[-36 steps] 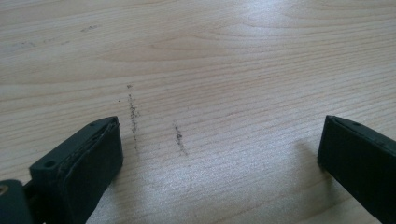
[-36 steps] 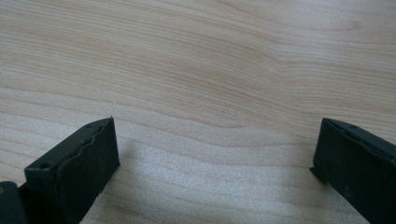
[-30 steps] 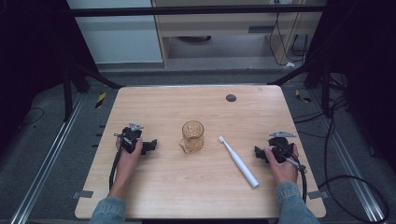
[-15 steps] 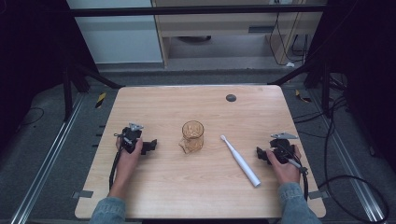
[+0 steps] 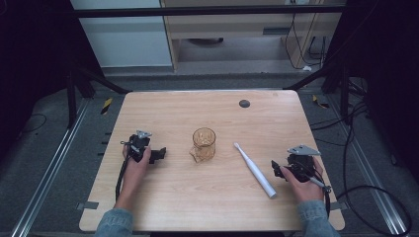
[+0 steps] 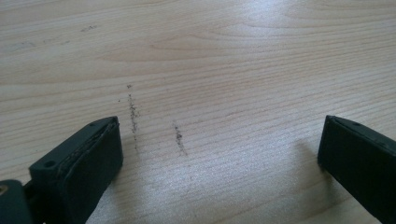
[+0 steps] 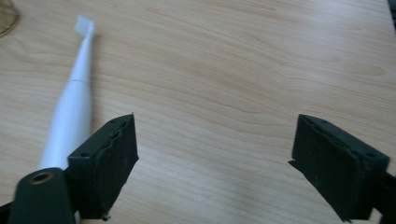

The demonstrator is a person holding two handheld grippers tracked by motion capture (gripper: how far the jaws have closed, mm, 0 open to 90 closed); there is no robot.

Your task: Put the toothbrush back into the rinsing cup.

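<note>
Wooden table (image 5: pixel 163 118) on grey floor (image 5: pixel 49 163)

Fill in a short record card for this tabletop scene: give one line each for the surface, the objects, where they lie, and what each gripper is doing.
surface: wooden table
objects: white toothbrush, amber glass cup
layout: cup upright at centre; toothbrush lying flat to its right, apart from it
left gripper: open, nothing between the fingers
right gripper: open, has just been closing; nothing between its fingers, toothbrush beside it
small dark disc: far side of table

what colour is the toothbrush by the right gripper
White all over; the slim plastic toothbrush shows best in the right gripper view.
</note>
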